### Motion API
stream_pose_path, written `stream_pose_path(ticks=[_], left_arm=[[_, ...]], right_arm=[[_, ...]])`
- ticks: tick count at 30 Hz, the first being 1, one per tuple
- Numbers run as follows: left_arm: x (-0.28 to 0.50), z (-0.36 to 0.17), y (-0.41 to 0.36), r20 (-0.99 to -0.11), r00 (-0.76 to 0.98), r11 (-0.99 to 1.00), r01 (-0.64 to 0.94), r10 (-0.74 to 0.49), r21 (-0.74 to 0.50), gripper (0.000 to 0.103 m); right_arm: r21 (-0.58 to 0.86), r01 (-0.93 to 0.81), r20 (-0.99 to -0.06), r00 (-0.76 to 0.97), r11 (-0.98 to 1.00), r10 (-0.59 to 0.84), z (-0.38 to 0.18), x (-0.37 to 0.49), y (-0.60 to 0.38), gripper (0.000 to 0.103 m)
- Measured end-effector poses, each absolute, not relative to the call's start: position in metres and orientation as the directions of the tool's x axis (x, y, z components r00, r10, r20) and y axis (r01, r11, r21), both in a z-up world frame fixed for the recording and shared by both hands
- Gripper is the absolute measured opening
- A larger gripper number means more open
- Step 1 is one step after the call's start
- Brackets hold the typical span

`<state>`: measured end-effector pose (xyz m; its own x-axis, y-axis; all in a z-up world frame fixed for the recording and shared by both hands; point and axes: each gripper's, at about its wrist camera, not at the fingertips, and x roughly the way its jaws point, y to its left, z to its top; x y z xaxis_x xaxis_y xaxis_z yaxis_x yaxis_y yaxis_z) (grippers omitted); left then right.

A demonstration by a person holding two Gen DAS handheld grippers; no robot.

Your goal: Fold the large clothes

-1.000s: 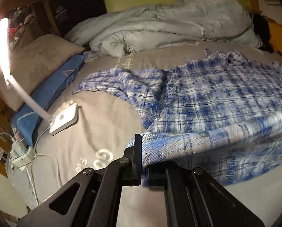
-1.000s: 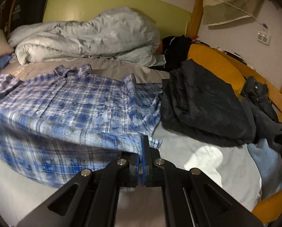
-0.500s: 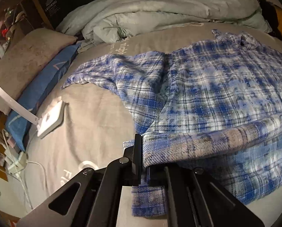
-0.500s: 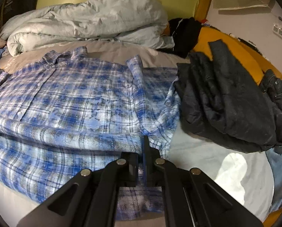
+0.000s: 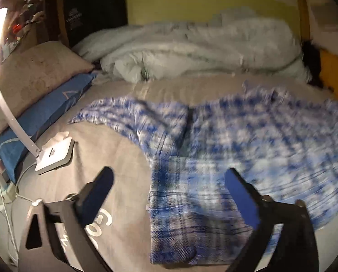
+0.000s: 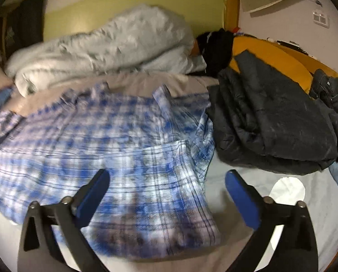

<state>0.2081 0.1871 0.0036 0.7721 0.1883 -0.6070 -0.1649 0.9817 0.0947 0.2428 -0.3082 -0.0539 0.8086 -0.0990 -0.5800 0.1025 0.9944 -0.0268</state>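
where the grey bed sheet [image 5: 114, 149] shows white lettering by the left gripper [image 5: 169, 179], only "go" reads, the rest cut off by its arm; print on the black bag [image 5: 94, 15] is too blurred. the blue-and-white plaid flannel shirt [image 6: 114, 149] lies smeared by motion, hem folded up. left and right gripper [image 6: 166, 181] hang spread wide, empty, above it.

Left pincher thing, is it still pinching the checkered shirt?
No, the left gripper has its fingers spread wide apart, and the plaid shirt lies loose on the bed.
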Motion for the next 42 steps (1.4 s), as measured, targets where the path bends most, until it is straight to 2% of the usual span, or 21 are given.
stream_pose_path(ticks=[6,10,13,21,25,37,42], left_arm=[[0.171,0.02,0.18,-0.563,0.815,0.988,-0.153,0.134,0.014,0.103],[0.151,0.015,0.165,-0.558,0.821,0.991,-0.127,0.125,0.035,0.103],[0.138,0.011,0.152,-0.55,0.826,0.993,-0.102,0.122,0.068,0.103],[0.126,-0.001,0.141,-0.573,0.814,0.996,-0.081,0.092,0.046,0.103],[0.126,-0.003,0.14,-0.57,0.814,0.994,-0.086,0.111,0.07,0.103],[0.128,0.0,0.148,-0.576,0.814,0.996,-0.087,0.082,0.02,0.103],[0.125,0.012,0.155,-0.547,0.834,0.996,-0.091,0.071,-0.009,0.103]], right_arm=[[0.021,0.092,-0.504,0.861,0.996,-0.069,-0.047,0.201,-0.305,0.103],[0.064,0.084,-0.488,0.872,0.994,-0.042,-0.049,0.181,-0.306,0.103],[0.08,0.083,-0.492,0.87,0.993,-0.033,-0.051,0.171,-0.308,0.103],[0.129,0.103,-0.533,0.846,0.986,-0.018,-0.067,0.168,-0.315,0.103],[0.121,0.119,-0.518,0.855,0.985,-0.04,-0.068,0.166,-0.315,0.103],[0.079,0.097,-0.517,0.855,0.992,-0.042,-0.069,0.166,-0.304,0.103],[0.052,0.065,-0.501,0.865,0.996,-0.03,-0.066,0.166,-0.293,0.103]])
